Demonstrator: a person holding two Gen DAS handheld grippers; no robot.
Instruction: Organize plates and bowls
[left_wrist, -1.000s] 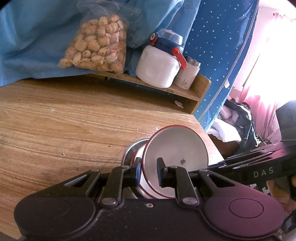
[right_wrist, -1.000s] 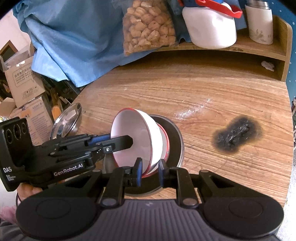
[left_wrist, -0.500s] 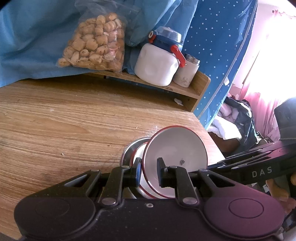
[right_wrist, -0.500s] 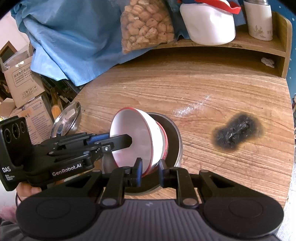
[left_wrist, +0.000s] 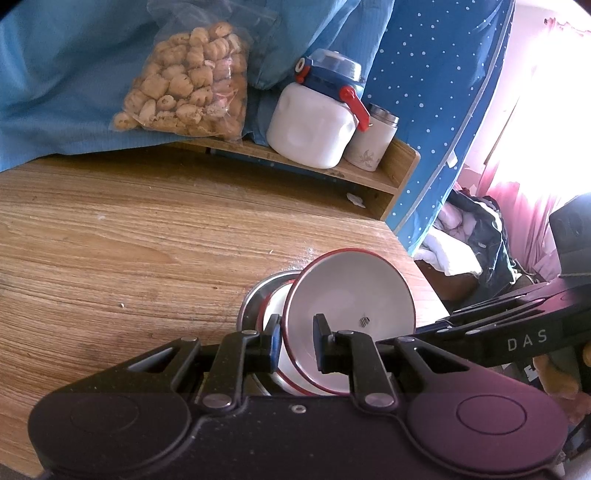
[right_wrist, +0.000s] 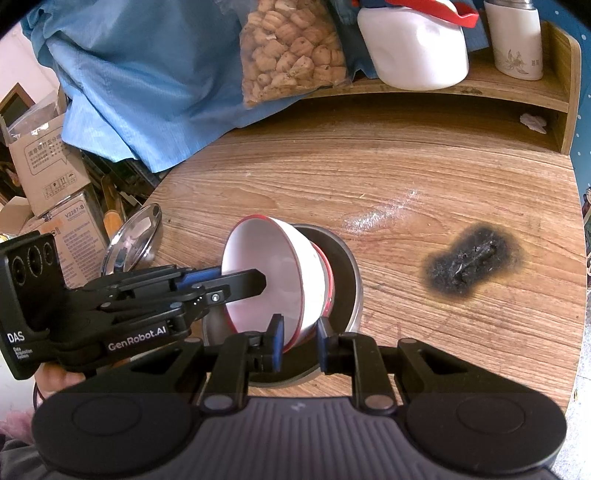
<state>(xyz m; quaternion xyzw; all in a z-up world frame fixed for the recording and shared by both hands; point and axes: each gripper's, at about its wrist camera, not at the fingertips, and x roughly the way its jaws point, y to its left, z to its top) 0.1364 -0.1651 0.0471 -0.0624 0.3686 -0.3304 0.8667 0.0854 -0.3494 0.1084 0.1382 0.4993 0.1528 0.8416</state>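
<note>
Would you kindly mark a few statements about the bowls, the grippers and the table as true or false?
1. The tilted red-rimmed white bowl sits in a second bowl on a round metal plate. True.
2. The left hand-held gripper grips this bowl's rim. True.
3. The right hand-held gripper is far from the bowl. False: its fingers straddle the bowl's rim.
4. The wooden table is unmarked. False: it bears a black burn mark.

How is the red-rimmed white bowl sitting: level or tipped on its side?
Tipped. The bowl stands nearly on edge over the metal plate, opening sideways toward the left gripper; the right gripper straddles its lower rim.
</note>
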